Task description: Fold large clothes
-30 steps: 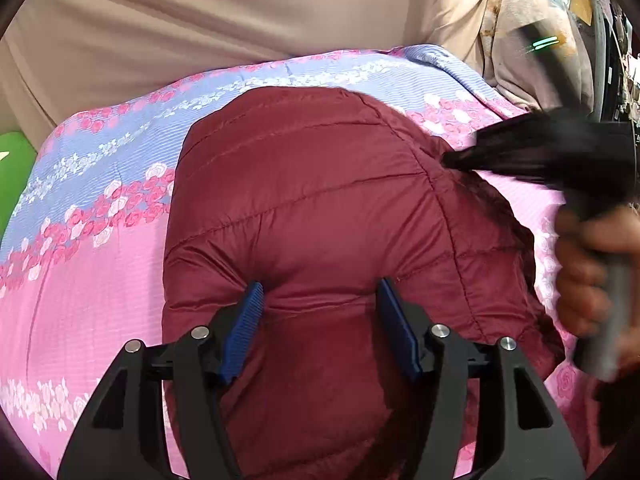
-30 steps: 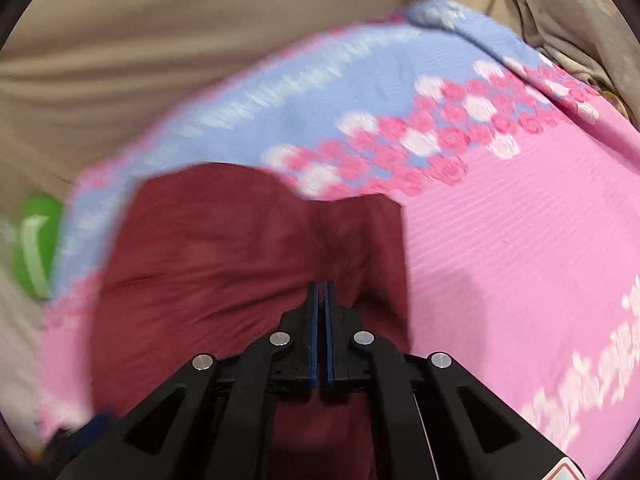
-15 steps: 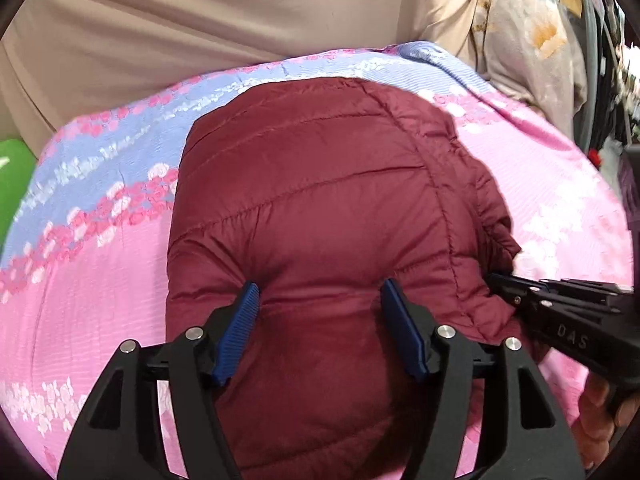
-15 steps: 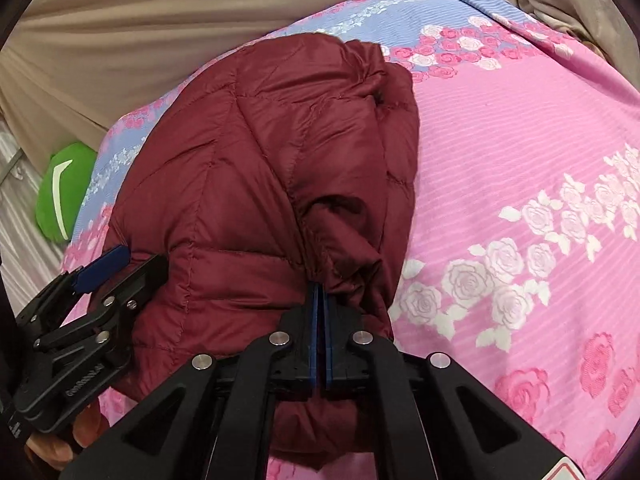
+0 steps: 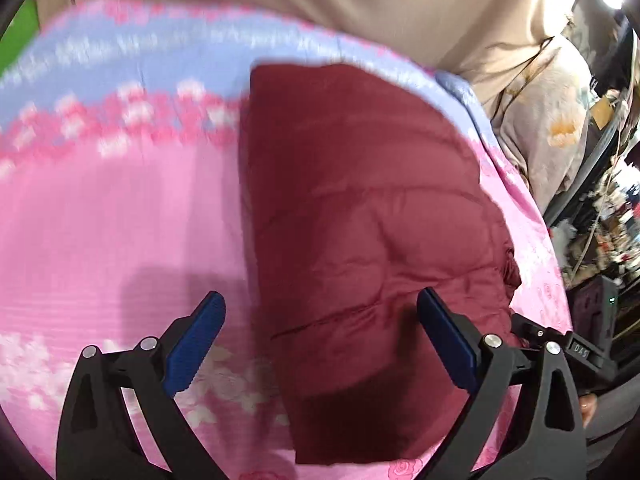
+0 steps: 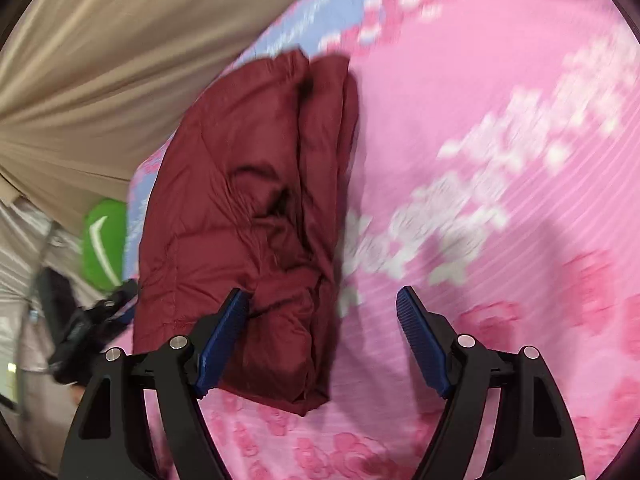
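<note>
Left wrist view: a folded maroon puffer jacket [image 5: 360, 220] is laid on a pink floral bedsheet [image 5: 100, 220], with bare sheet alongside. Both the left gripper [image 5: 320, 340] and right gripper [image 6: 322, 332] are seen opening, nothing gripped.

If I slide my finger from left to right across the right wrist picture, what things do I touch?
Beige curtain → green thing → dark red puffy jacket → pink flowery bedsheet.

Home bedroom, bed under a pink-and-blue floral sheet [image 5: 100, 220], beige curtain [image 6: 100, 60] behind, cluttered shelves [image 5: 612, 208] alongside
</note>
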{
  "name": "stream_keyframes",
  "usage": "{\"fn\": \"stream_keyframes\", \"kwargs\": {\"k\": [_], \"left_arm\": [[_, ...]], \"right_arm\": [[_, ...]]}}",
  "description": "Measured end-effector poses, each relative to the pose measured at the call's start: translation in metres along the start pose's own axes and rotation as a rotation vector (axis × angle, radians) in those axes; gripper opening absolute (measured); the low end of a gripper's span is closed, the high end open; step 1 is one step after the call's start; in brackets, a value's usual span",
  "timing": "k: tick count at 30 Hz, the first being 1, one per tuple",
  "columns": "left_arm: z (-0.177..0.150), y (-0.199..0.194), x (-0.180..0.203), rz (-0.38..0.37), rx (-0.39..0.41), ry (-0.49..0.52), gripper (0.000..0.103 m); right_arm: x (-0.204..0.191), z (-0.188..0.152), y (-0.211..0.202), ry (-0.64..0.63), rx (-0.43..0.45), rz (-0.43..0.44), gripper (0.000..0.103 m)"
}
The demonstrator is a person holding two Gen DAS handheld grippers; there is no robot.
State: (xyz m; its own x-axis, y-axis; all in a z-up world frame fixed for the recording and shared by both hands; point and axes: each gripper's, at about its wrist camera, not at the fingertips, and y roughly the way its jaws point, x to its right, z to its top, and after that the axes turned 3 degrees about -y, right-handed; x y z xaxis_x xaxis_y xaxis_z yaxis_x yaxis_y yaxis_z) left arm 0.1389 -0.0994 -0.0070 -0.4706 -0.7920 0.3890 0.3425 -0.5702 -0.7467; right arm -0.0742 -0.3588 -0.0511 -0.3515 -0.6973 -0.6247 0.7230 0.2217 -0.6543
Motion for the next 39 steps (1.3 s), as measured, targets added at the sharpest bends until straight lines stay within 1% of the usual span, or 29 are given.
{"fn": "stream_keyframes", "kwargs": {"k": [2, 5, 8, 11, 12, 13, 15, 18, 20, 21, 22, 23, 24, 25, 26, 28, 29, 31, 33, 35, 38, 39], "left_arm": [[0.000, 0.014, -0.002, -0.060, -0.041, -0.022, 0.094], [0.003, 0.024, 0.001, -0.105, -0.066, -0.028, 0.097], [0.008, 0.033, 0.007, -0.104, -0.078, -0.022, 0.098], [0.014, 0.039, 0.008, -0.110, -0.091, -0.022, 0.098], [0.016, 0.041, 0.008, -0.114, -0.095, -0.022, 0.098], [0.018, 0.043, 0.007, -0.118, -0.097, -0.022, 0.098], [0.021, 0.046, 0.006, -0.128, -0.099, -0.025, 0.098], [0.022, 0.050, 0.004, -0.133, -0.096, -0.022, 0.098], [0.024, 0.052, 0.006, -0.131, -0.092, -0.014, 0.098], [0.025, 0.052, 0.008, -0.128, -0.089, -0.007, 0.098], [0.026, 0.052, 0.010, -0.118, -0.080, 0.004, 0.094], [0.027, 0.050, 0.013, -0.106, -0.069, 0.015, 0.092], [0.028, 0.047, 0.016, -0.094, -0.055, 0.036, 0.085], [0.028, 0.044, 0.019, -0.085, -0.042, 0.055, 0.078], [0.028, 0.038, 0.023, -0.079, -0.028, 0.078, 0.074], [0.031, 0.030, 0.028, -0.076, -0.006, 0.104, 0.060], [0.032, 0.023, 0.031, -0.082, 0.008, 0.120, 0.056], [0.035, 0.011, 0.035, -0.101, 0.025, 0.136, 0.046], [0.039, -0.006, 0.041, -0.127, 0.053, 0.153, 0.042], [0.043, -0.031, 0.047, -0.162, 0.098, 0.174, 0.040], [0.046, -0.064, 0.053, -0.200, 0.163, 0.207, 0.040], [0.047, -0.080, 0.057, -0.211, 0.197, 0.225, 0.040]], "right_arm": [[-0.003, 0.003, 0.002, -0.017, 0.000, 0.012, 0.078], [-0.004, 0.009, 0.011, -0.002, -0.025, 0.068, 0.078], [-0.007, 0.021, 0.023, 0.002, -0.052, 0.122, 0.078], [-0.013, 0.033, 0.034, -0.013, -0.073, 0.147, 0.079], [-0.015, 0.036, 0.038, -0.019, -0.078, 0.151, 0.081], [-0.019, 0.039, 0.043, -0.027, -0.080, 0.152, 0.084], [-0.026, 0.046, 0.050, -0.048, -0.084, 0.144, 0.085], [-0.033, 0.053, 0.059, -0.071, -0.091, 0.132, 0.085], [-0.039, 0.057, 0.065, -0.086, -0.097, 0.118, 0.083], [-0.040, 0.057, 0.065, -0.091, -0.098, 0.111, 0.076], [-0.042, 0.058, 0.067, -0.095, -0.097, 0.100, 0.066], [-0.044, 0.059, 0.068, -0.095, -0.095, 0.103, 0.061], [-0.048, 0.058, 0.070, -0.099, -0.091, 0.105, 0.050], [-0.054, 0.057, 0.069, -0.112, -0.081, 0.100, 0.041], [-0.061, 0.057, 0.065, -0.138, -0.065, 0.084, 0.037], [-0.078, 0.056, 0.060, -0.179, -0.033, 0.055, 0.027], [-0.088, 0.054, 0.056, -0.207, -0.015, 0.037, 0.025], [-0.105, 0.053, 0.049, -0.244, 0.015, 0.017, 0.020], [-0.125, 0.050, 0.036, -0.287, 0.056, -0.003, 0.018], [-0.142, 0.048, 0.019, -0.322, 0.098, -0.016, 0.018], [-0.179, 0.043, -0.013, -0.379, 0.180, -0.023, 0.017], [-0.186, 0.042, -0.024, -0.396, 0.205, -0.024, 0.017]]}}
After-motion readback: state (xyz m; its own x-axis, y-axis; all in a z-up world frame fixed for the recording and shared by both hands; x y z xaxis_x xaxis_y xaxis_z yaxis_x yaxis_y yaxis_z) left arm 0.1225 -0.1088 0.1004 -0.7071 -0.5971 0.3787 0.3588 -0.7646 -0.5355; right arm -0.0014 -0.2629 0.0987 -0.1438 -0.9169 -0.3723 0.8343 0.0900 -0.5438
